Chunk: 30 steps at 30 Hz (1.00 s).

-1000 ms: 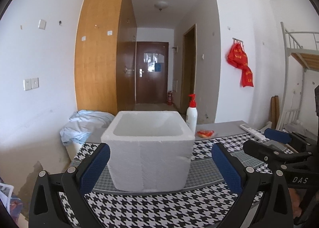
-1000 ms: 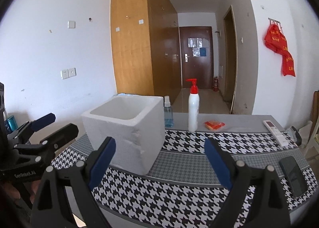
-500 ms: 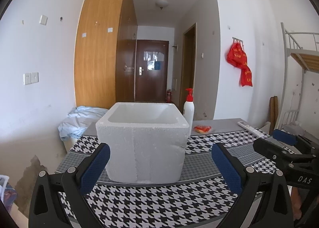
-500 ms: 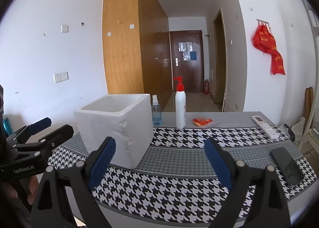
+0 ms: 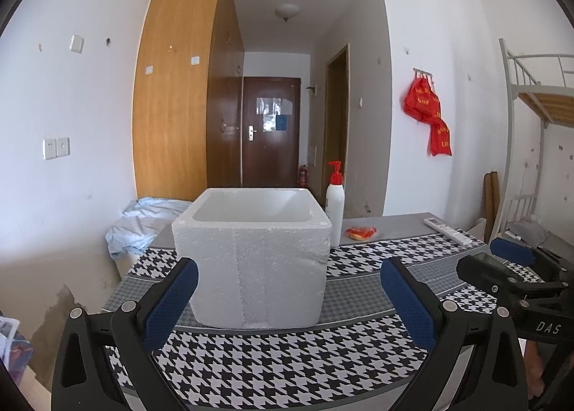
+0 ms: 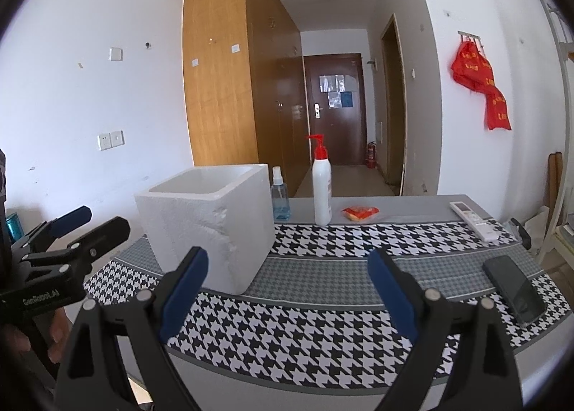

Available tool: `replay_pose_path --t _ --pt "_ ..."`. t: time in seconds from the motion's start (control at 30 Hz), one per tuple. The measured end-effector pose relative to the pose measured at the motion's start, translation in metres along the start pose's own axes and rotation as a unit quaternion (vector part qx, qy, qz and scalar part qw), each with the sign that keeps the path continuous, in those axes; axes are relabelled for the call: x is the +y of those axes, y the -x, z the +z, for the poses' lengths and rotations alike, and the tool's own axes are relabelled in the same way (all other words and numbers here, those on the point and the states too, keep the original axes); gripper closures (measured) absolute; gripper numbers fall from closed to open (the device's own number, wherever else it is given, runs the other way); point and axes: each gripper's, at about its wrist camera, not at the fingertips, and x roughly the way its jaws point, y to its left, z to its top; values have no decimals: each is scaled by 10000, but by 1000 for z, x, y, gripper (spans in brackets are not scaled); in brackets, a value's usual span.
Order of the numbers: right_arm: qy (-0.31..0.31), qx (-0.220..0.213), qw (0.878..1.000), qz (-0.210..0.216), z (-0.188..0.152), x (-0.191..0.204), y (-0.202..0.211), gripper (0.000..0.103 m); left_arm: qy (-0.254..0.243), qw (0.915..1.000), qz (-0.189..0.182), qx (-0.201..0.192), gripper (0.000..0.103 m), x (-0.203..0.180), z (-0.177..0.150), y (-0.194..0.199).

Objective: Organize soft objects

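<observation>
**Foam box dead ahead, both claws empty**

Foam box (image 5: pixel 251 260) sits right in front of your left gripper (image 5: pixel 287 299), squarely between its spread fingers in the left wrist view, open mouth up, standing on the houndstooth cloth (image 5: pixel 287 357). It's a white, grainy, thick-walled cube, and from the right wrist view one vertical corner looks chipped. Its inside is hidden from here, so you can't tell whether anything soft is already in it.

Your right gripper (image 6: pixel 287 285) has the box off to its left, near the left finger's pad, so the left hand is the nearer one and lined up on it. Both claws stand wide apart and hold nothing.

No clearly soft item lies on the table. The only candidate is the small orange packet (image 6: pixel 360 213) at the far edge, just right of the pump bottle (image 6: pixel 321 192) and nearer your right hand. The spray bottle (image 6: pixel 280 195) stands behind the box, with a remote (image 6: pixel 473 219) and phone (image 6: pixel 513 289) off to the right. Pale blue bedding (image 5: pixel 143 220) lies heaped past the table's left end.
</observation>
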Motion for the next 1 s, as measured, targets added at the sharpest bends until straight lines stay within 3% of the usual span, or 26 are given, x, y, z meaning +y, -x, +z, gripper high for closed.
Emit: replay_pose_path --t 1.0 --pt "0 25 9999 137 -4 1 3 10 -66 10000 -28 50 1 -2 -3 3"
